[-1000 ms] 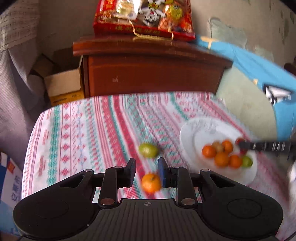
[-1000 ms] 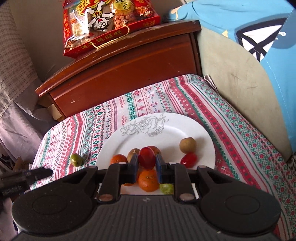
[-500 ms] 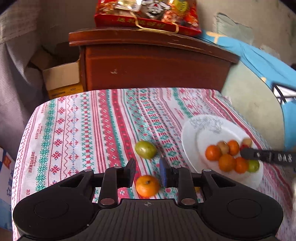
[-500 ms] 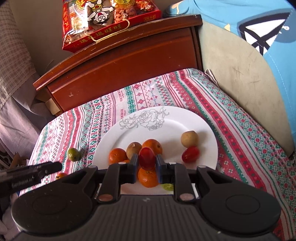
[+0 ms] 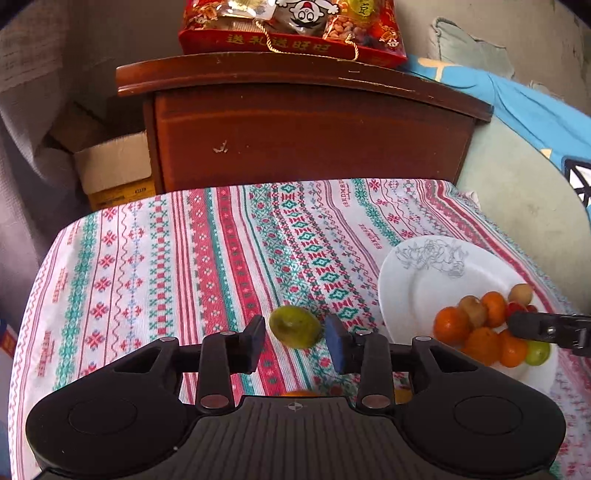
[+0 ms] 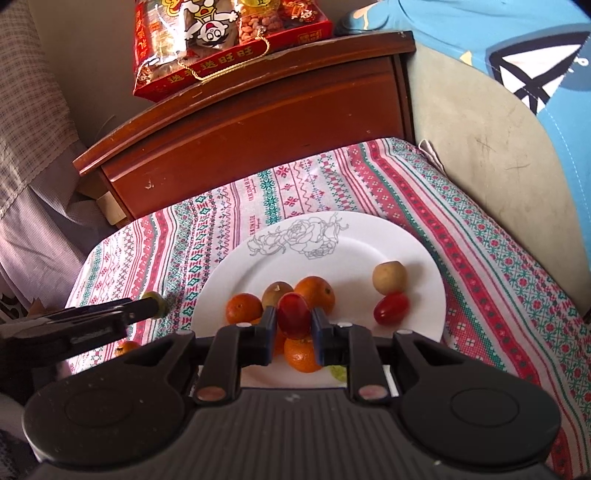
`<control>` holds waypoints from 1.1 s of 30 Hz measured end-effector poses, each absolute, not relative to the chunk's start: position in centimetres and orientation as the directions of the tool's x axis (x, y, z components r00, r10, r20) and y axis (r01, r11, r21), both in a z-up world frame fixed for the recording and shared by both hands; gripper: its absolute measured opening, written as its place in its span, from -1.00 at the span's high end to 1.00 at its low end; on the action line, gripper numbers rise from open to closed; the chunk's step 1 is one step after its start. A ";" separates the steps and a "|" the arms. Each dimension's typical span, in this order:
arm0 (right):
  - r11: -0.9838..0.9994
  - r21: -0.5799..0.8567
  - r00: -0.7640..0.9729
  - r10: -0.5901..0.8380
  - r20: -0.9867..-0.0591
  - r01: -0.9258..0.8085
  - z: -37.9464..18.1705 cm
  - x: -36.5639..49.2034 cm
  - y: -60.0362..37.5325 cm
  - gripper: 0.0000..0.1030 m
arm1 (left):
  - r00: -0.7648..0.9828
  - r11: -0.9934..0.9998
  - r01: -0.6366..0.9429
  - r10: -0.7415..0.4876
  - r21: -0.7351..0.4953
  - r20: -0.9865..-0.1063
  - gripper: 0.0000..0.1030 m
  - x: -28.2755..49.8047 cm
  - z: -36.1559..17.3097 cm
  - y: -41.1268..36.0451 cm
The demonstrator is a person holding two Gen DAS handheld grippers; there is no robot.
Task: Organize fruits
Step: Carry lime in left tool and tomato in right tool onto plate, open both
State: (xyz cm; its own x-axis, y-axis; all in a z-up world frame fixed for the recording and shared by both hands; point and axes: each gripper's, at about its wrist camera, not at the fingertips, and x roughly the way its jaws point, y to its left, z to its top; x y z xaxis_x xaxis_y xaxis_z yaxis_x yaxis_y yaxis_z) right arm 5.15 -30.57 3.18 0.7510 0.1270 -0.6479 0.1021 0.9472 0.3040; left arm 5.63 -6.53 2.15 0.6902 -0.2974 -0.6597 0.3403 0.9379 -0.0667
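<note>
A green fruit (image 5: 294, 326) lies on the striped cloth between the fingers of my left gripper (image 5: 294, 335). The jaws are opening, and a gap shows on each side of the fruit. A small orange (image 5: 299, 393) peeks out just under the gripper body. My right gripper (image 6: 293, 325) is shut on a red oval fruit (image 6: 293, 317) and hangs low over the white plate (image 6: 369, 240). On the plate lie several oranges (image 6: 316, 291), a brownish fruit (image 6: 388, 276) and another red fruit (image 6: 390, 308).
A dark wooden cabinet (image 5: 303, 133) stands behind the table, with a red snack box (image 5: 291, 26) on top. A cardboard box (image 5: 114, 166) sits on the floor at its left. A pale cushion and blue fabric (image 6: 480, 155) border the right edge.
My left gripper has moved forward past the small orange to the green fruit, and its jaws have widened. My right gripper has stayed over the plate with the red fruit.
</note>
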 end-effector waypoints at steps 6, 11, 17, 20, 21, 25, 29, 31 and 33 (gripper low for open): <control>0.946 0.310 0.754 0.134 -0.643 0.096 3.2 5.1 -30.6 0.56 | 0.696 0.936 0.348 -0.298 -0.056 -0.654 0.33 6.3 1.5 -6.8; 0.946 0.307 0.757 0.123 -0.642 0.106 3.2 5.0 -30.7 0.55 | 0.706 0.941 0.332 -0.295 -0.067 -0.644 0.41 6.5 1.1 -6.8; 0.942 0.312 0.756 0.115 -0.644 0.123 3.1 5.1 -30.8 0.54 | 0.710 0.918 0.379 -0.370 -0.118 -0.599 0.41 6.4 3.3 -7.9; 0.942 0.312 0.754 0.115 -0.647 0.124 3.1 5.1 -30.9 0.52 | 0.684 0.894 0.419 -0.425 -0.158 -0.592 0.41 6.3 3.8 -9.1; 0.943 0.310 0.754 0.114 -0.647 0.124 3.1 5.1 -30.8 0.48 | 0.672 0.886 0.432 -0.441 -0.170 -0.595 0.41 6.4 3.8 -9.6; 0.945 0.309 0.747 0.126 -0.652 0.110 3.0 5.2 -30.6 0.33 | 0.634 0.866 0.462 -0.472 -0.190 -0.612 0.41 6.5 3.1 -11.4; 0.955 0.281 0.750 0.115 -0.651 0.098 3.1 5.2 -30.3 0.16 | 0.599 0.852 0.480 -0.493 -0.209 -0.632 0.40 6.9 2.5 -12.5; 0.955 0.281 0.751 0.117 -0.649 0.094 3.1 5.1 -30.3 0.10 | 0.597 0.847 0.490 -0.497 -0.205 -0.630 0.39 6.7 2.4 -12.8; 0.959 0.268 0.753 0.109 -0.649 0.092 3.2 5.1 -30.1 0.01 | 0.603 0.849 0.491 -0.492 -0.194 -0.628 0.37 6.5 2.5 -12.9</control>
